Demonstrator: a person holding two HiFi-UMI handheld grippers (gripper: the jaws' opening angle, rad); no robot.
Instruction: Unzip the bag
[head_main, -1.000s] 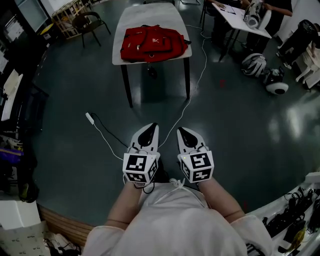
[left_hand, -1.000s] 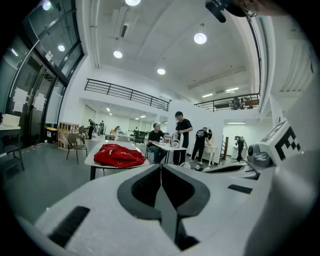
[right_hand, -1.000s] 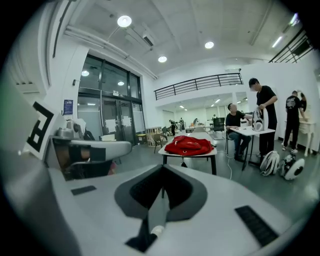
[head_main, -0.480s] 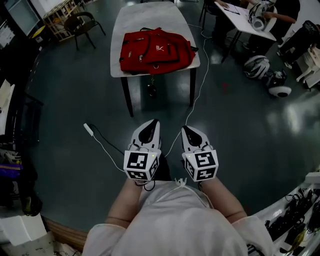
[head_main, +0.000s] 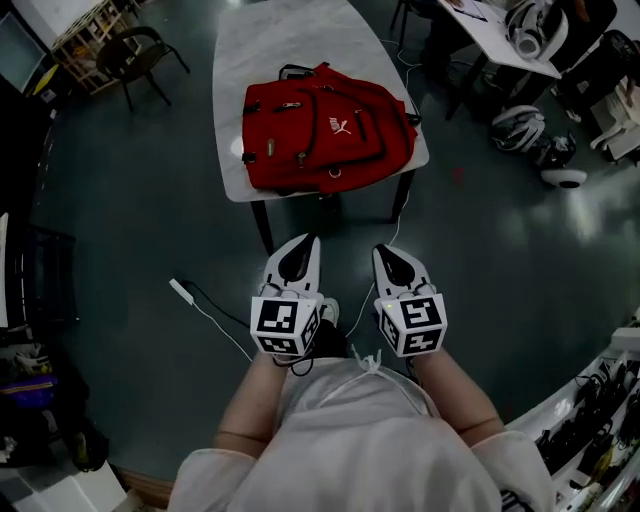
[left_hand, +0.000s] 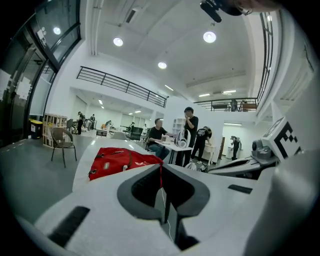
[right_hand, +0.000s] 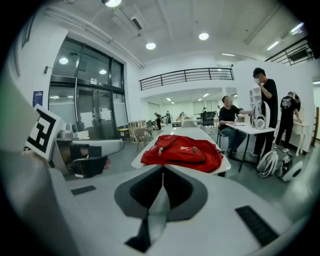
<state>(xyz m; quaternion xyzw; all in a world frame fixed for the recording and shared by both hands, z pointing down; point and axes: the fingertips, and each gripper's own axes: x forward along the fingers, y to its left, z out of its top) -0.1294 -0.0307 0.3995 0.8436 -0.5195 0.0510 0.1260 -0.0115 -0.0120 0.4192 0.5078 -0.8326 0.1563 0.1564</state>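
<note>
Step in hand: the approach. The unzipping itself has not begun.

Red backpack (head_main: 325, 140) lies flat on the pale worktop (head_main: 290, 40), straps side down as far as I can judge. Its zips look closed. The pulls are too small to pick out with certainty from the head view.

Left gripper (head_main: 303, 243) and right gripper (head_main: 387, 252) are side by side on the near side of the backpack and well apart from it. They sit over the floor, close to the person's body, and neither touches the backpack. Left fingers (left_hand: 140, 190) are pressed together with nothing between them. Right fingers (right_hand: 140, 192) are the same, together and empty. Both gripper views look across at the backpack from a low angle.

A white cable (head_main: 215, 315) runs on the floor, near and to the left of the backpack.

Next move, as I judge it:
- Close the gap to the backpack's near edge.
- Part the fingers of both grippers.
- Have one pair pin the fabric beside a zip.
- Have the other pair pinch the pull tab.

The tab is small and flat, so it calls for a careful, square pinch before any drag along the zip line.
</note>
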